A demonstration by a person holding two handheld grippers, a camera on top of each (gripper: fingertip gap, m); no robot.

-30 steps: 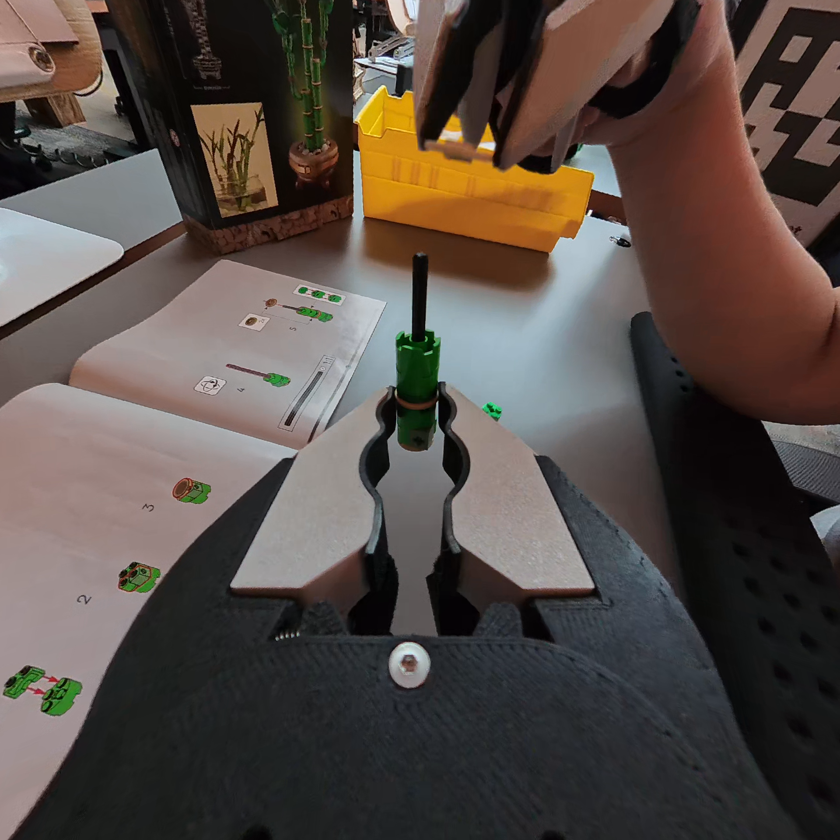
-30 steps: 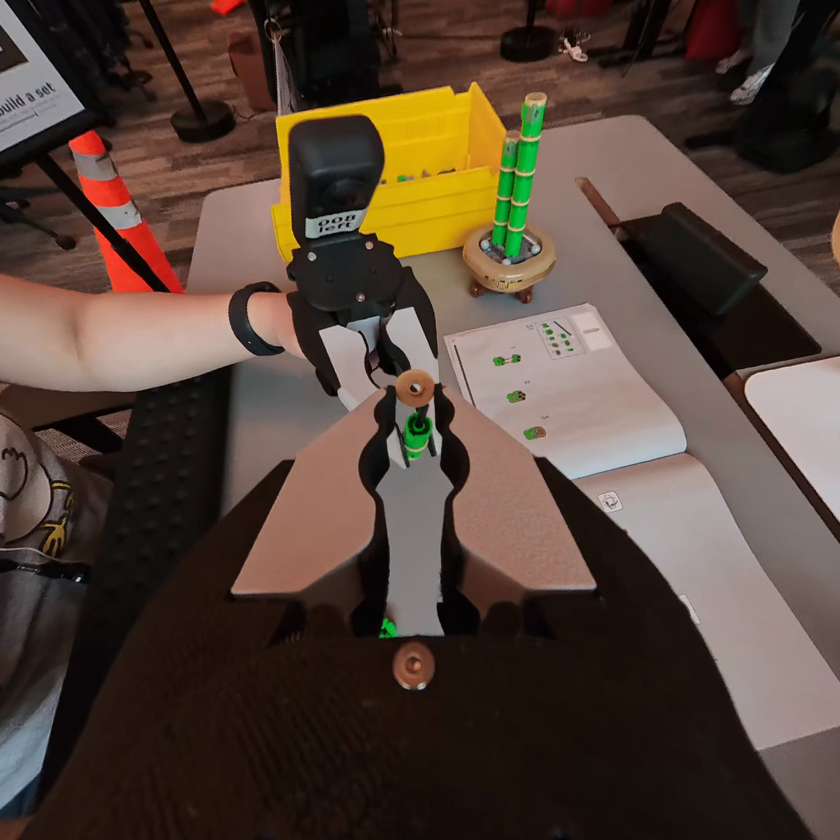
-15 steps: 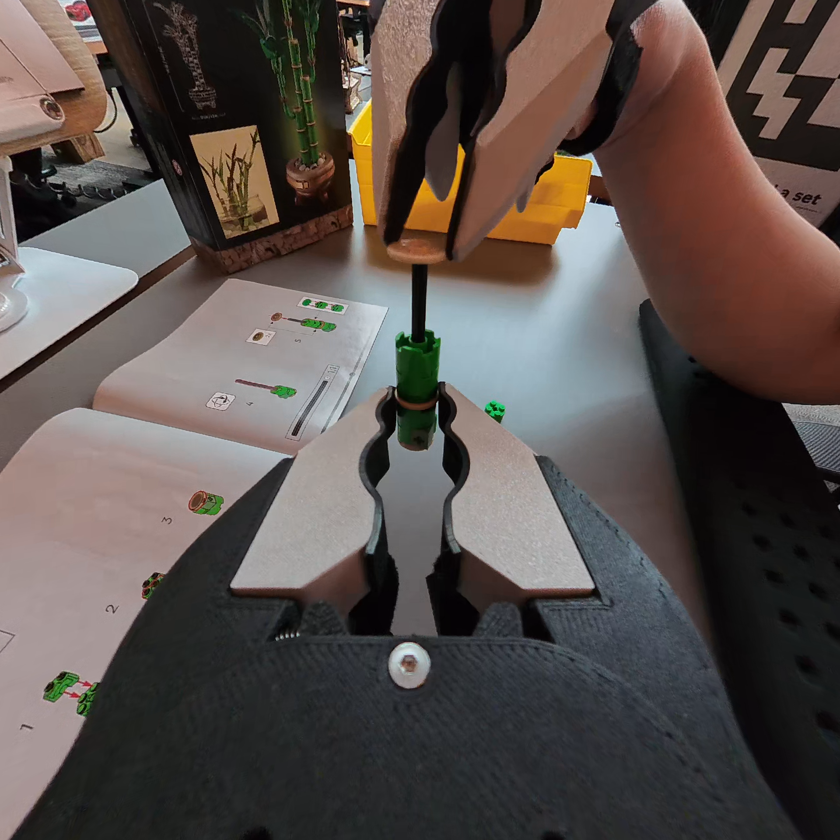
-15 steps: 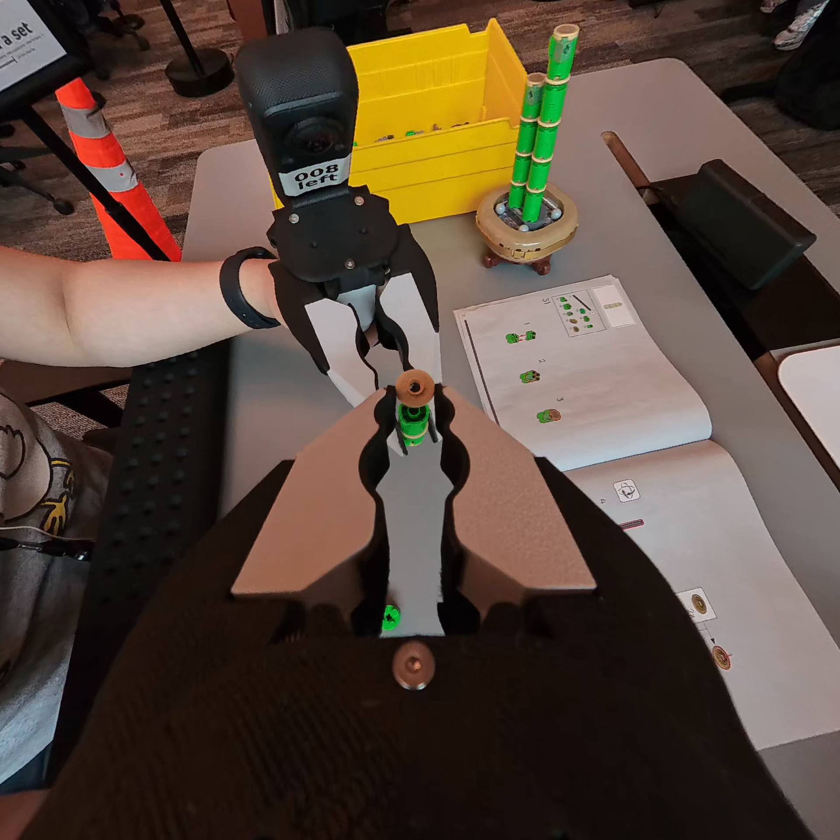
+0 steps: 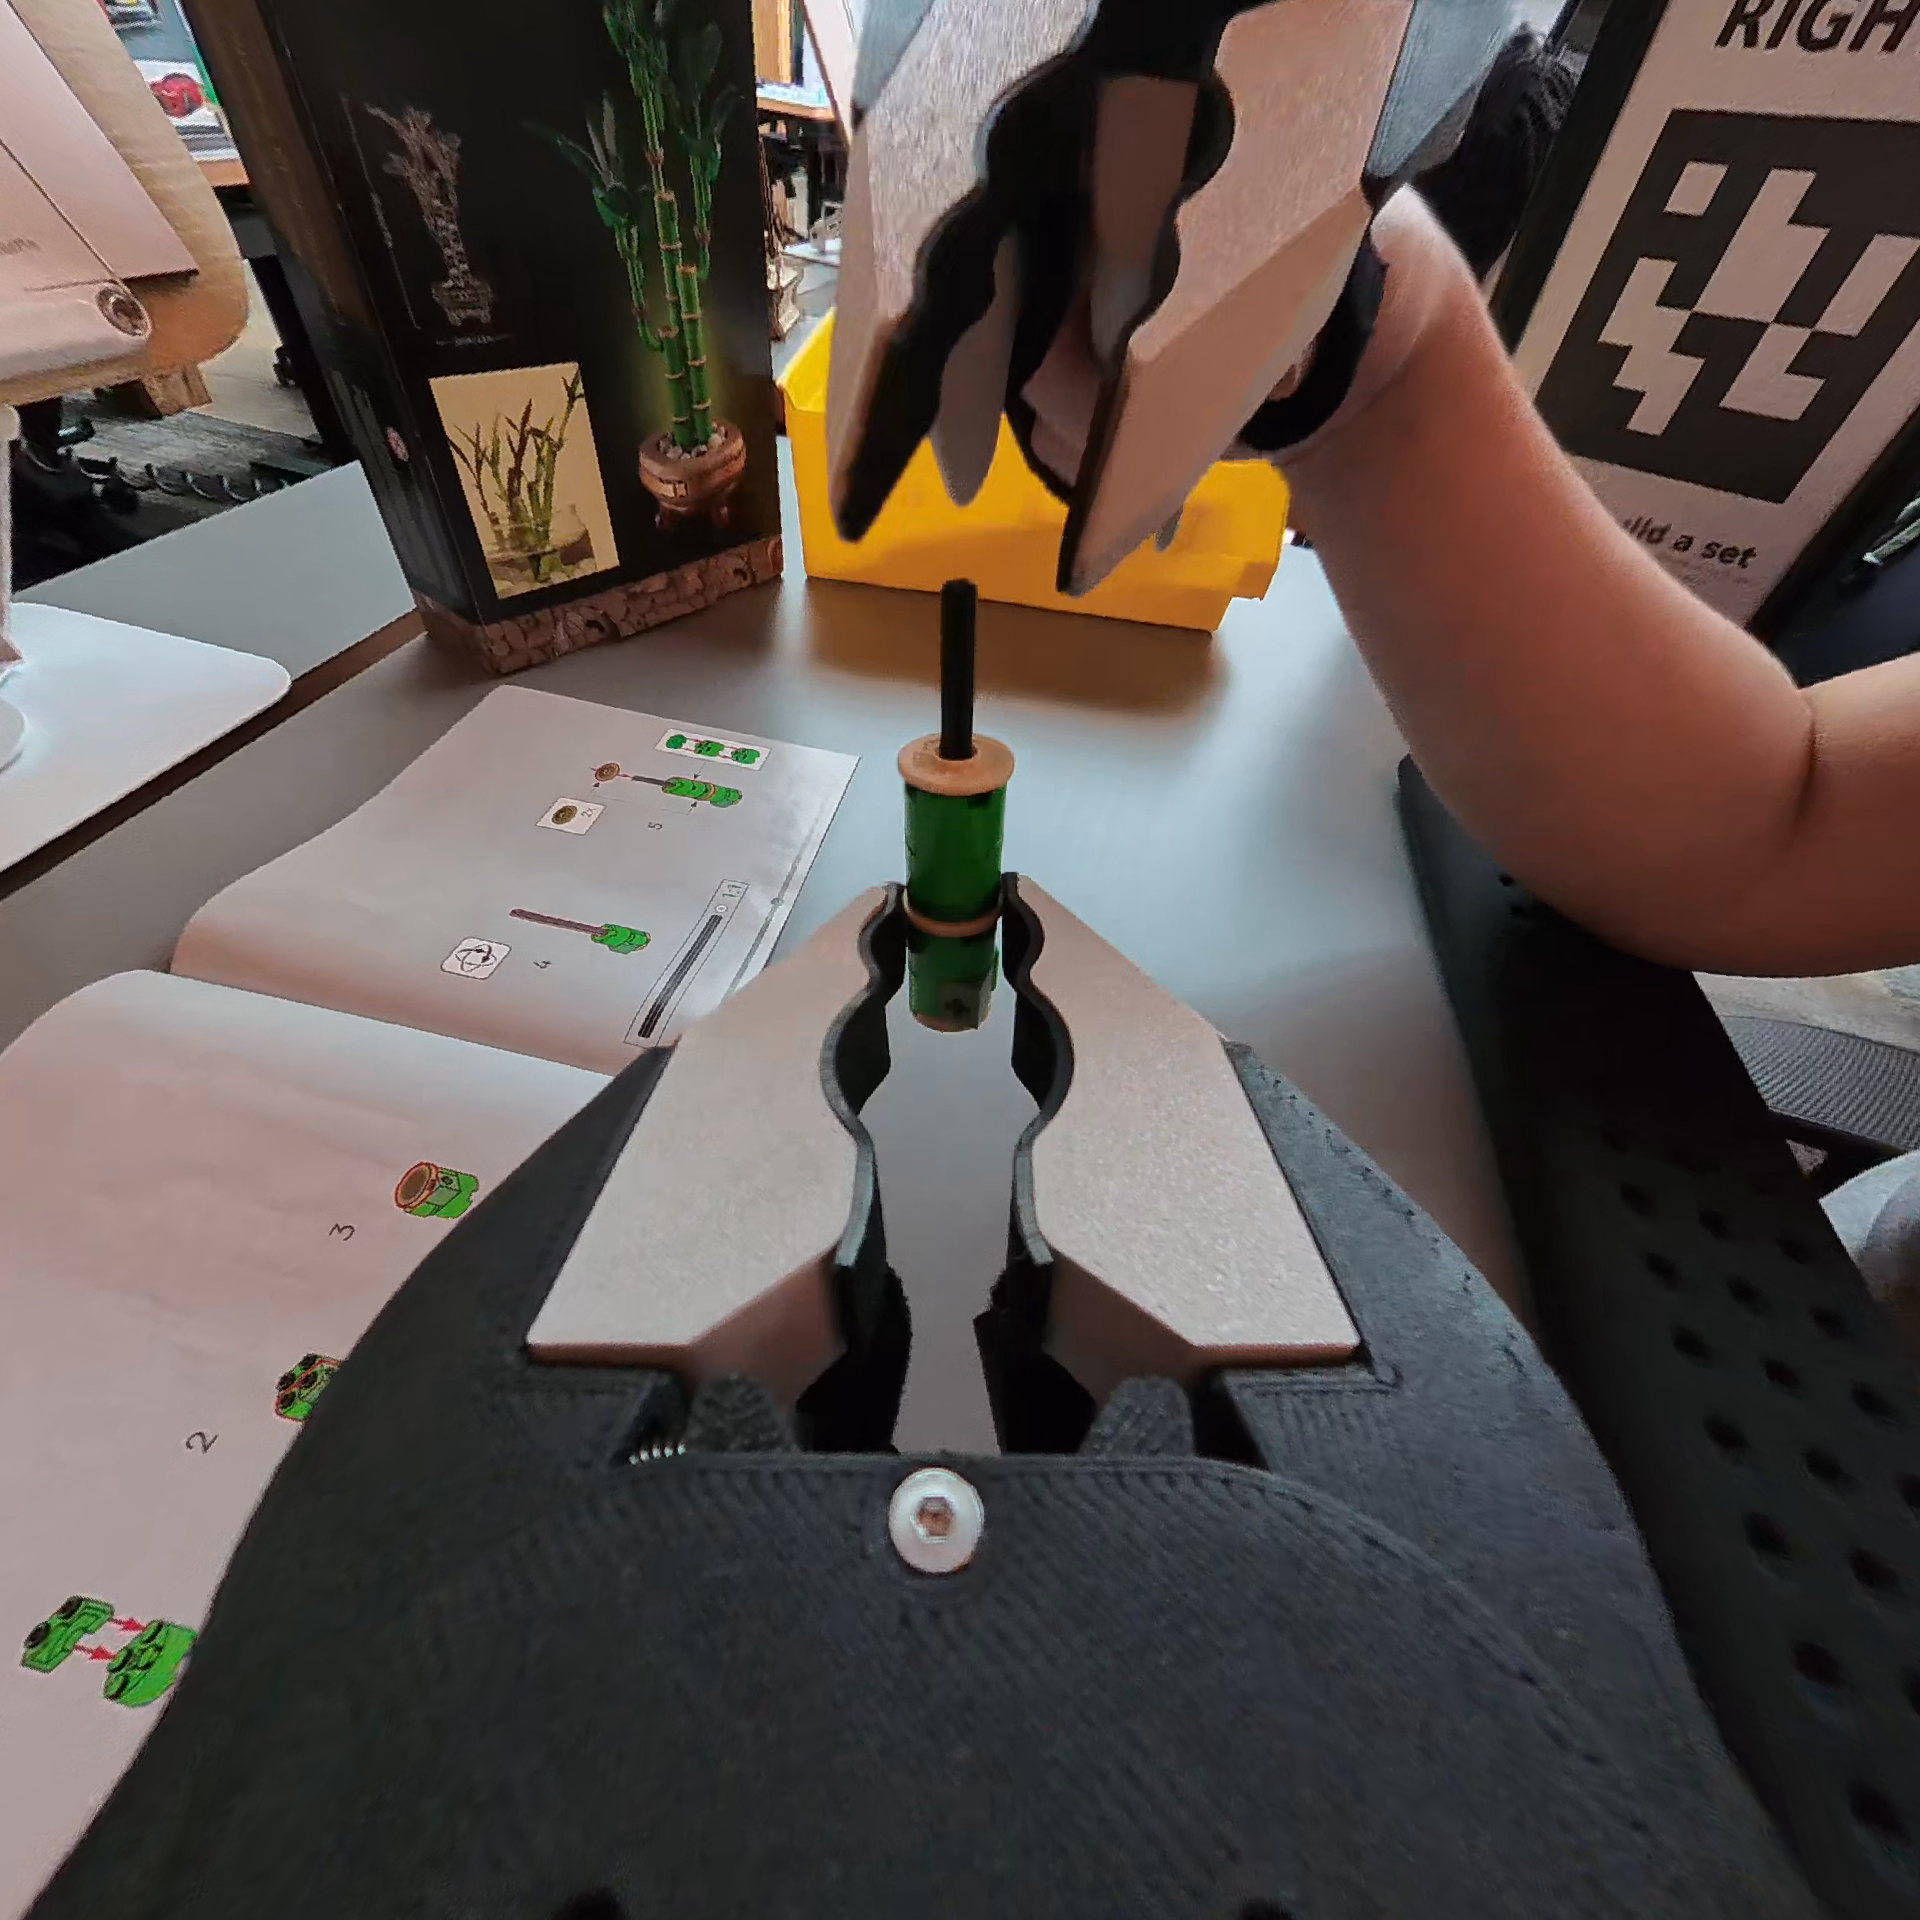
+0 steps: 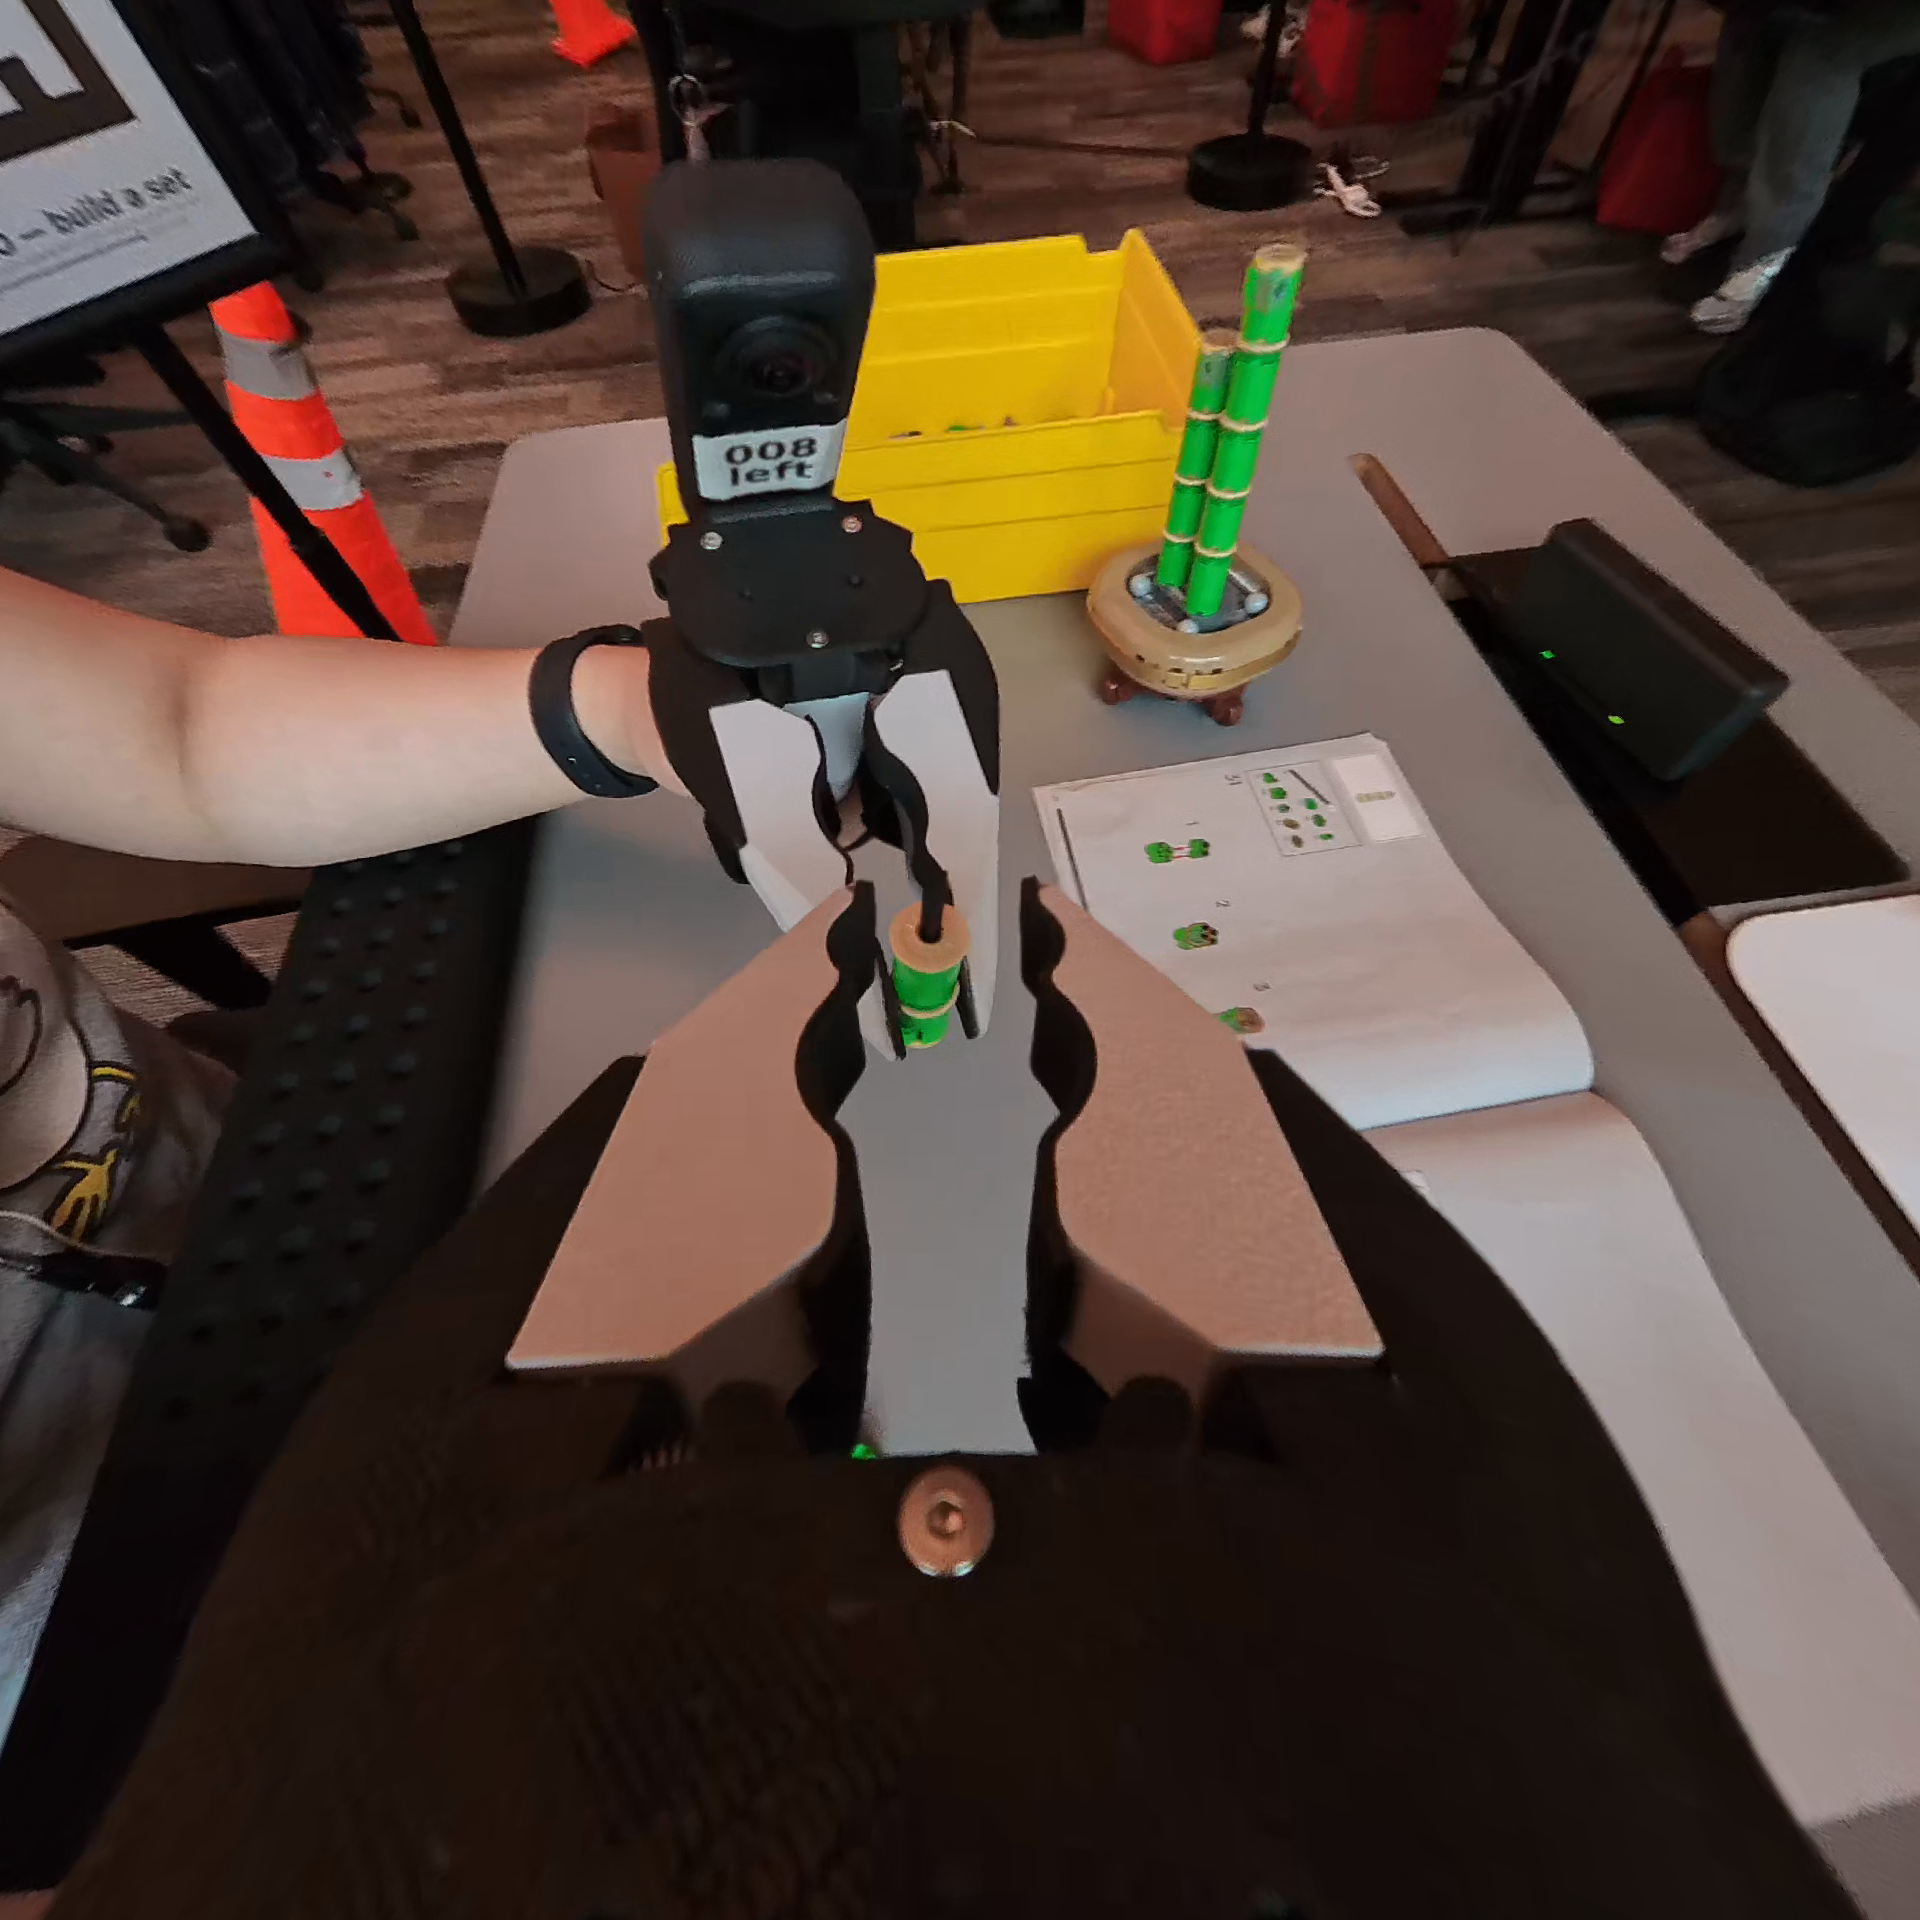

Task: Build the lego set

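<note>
Left gripper pinches the green cylindrical lego stalk upright between its fingertips, at a thin tan band around the stalk. On top of the stalk sits a tan round ring, threaded on a thin black axle that sticks up above it. Right gripper hangs just above the axle tip, its fingers spread and empty, over the grey table.

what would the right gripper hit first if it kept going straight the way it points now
Probably the black axle tip, then the tan ring atop the green stem piece held by the left gripper; the right gripper is open around it.
</note>
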